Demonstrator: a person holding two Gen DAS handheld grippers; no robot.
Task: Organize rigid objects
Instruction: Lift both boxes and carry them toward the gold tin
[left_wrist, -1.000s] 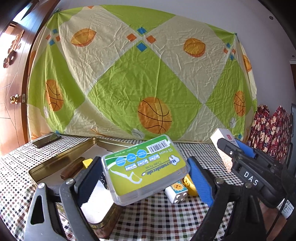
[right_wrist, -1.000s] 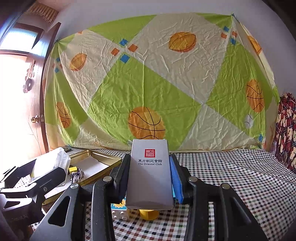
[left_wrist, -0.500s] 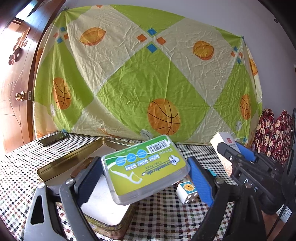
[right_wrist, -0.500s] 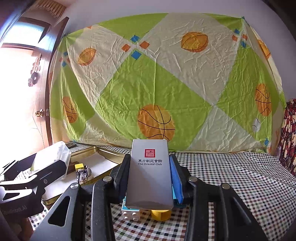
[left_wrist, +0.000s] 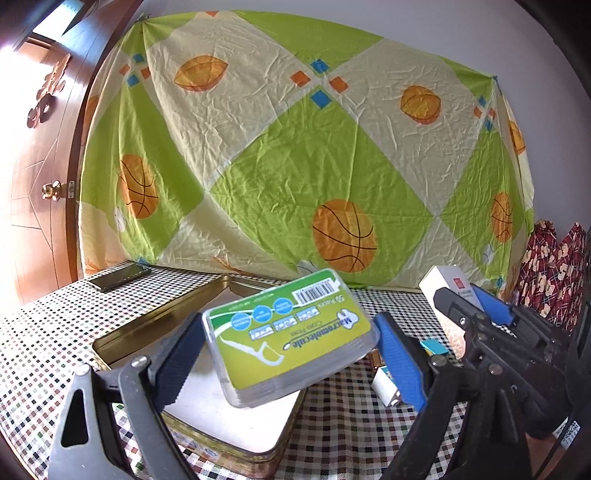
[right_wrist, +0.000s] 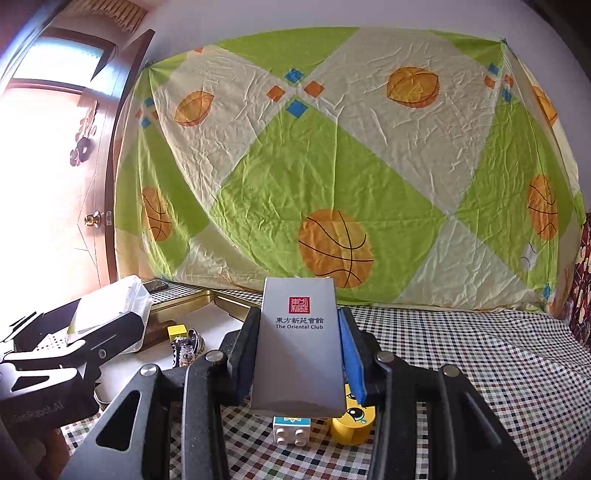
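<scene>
Both grippers had carried their loads toward the tin (left_wrist: 155, 325), the left gripper (left_wrist: 291, 354) with fingers clamping the tilted floss box (left_wrist: 291, 343) over it, the right gripper (right_wrist: 299, 354) pinching the grey card box (right_wrist: 299, 343) above the desk (right_wrist: 461, 354); collision or slippage was possible.

Basketball-print sheet (left_wrist: 295, 166) on wall, wooden door (left_wrist: 33, 177), checkered tablecloth (right_wrist: 480, 362)

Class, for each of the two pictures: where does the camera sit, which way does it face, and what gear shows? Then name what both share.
Left wrist: on the left gripper, facing the hung sheet over the gold tin; its jaws grip the floss box.
Right wrist: on the right gripper, facing the same sheet; its jaws grip the grey box.
Shared: sheet, tin, checked tablecloth, white toy brick; each view shows the other gripper.
</scene>
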